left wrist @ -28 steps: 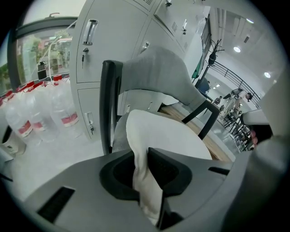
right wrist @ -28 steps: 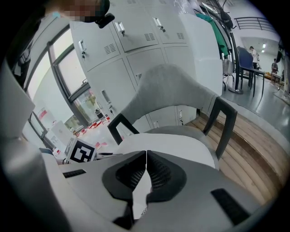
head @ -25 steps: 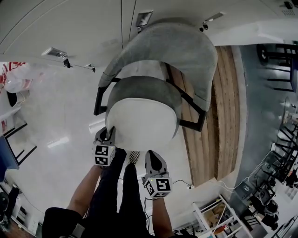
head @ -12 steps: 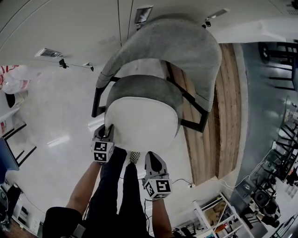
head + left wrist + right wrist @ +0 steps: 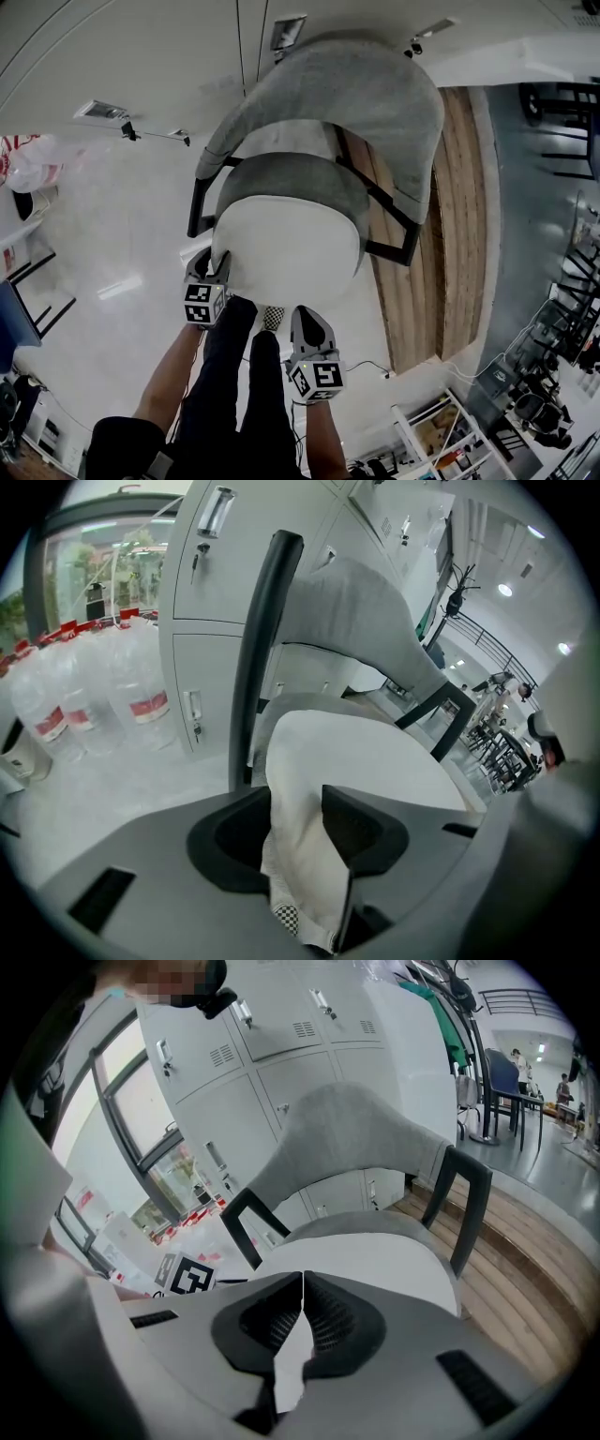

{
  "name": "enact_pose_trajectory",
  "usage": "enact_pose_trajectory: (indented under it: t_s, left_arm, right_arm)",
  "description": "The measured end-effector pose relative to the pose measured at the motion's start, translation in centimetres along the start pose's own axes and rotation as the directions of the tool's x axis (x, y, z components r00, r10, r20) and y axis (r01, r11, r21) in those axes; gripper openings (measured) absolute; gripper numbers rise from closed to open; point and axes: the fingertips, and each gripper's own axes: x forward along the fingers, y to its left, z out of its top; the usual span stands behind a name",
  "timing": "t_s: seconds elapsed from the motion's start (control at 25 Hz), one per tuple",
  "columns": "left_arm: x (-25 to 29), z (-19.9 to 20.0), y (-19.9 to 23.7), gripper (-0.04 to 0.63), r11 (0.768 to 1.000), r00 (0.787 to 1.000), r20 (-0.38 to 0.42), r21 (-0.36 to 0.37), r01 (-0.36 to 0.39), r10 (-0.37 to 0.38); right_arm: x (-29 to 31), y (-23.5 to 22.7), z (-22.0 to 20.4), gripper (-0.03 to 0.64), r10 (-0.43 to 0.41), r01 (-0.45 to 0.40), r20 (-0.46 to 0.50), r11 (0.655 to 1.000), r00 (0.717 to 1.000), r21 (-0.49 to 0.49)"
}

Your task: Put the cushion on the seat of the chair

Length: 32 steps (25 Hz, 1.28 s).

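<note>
Lying on chair seat — cushion; left gripper fingers just opened, edge between

Chair: one close by.
Cushion: one, white.
Grippers: two, the left gripper and the right gripper.
Marker cubes: two, one on the left gripper and one on the right.
Forearms: two, one behind each gripper.
Checkered tag: one.
Water bottles: at least three with red labels; the stack is too crowded for an exact count.
Locker doors: several in a row; no exact count possible.
</note>
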Motion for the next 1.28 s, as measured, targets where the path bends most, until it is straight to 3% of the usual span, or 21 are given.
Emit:
enact_pose_trajectory:
  t_s: [0.12,0.64,0.84,1.28]
  left_arm:
    - [-0.3,0.7,0.4,0.189,0.999,1.0,0.007,0.036,-0.022,0.022]
    - [-4.6,2.6,-2.1,0.19,0.996,1.0,0.023,0.088,-0.018,0.016]
    - [-7.4,4.4,-3.9,0.189,0.99,0.999,0.049,0.142,0.014,-0.021]
    - [-15.2,8.0,-9.6,0.154,0.982,0.986,0.149,0.182,0.049,-0.077]
  right_arm:
    - [-0.4,0.2,0.3,0.029,-0.002,0.002,0.009,1.0,1.0,-0.006]
    - [-4.0,1.1,2.7,0.029,-0.019,0.02,0.07,1.0,0.997,-0.012]
    - [-6.0,2.1,3.7,0.029,-0.008,0.011,0.101,1.0,0.995,-0.029]
    - [-10.9,4.2,5.7,0.029,0.008,0.005,0.161,0.997,0.987,-0.078]
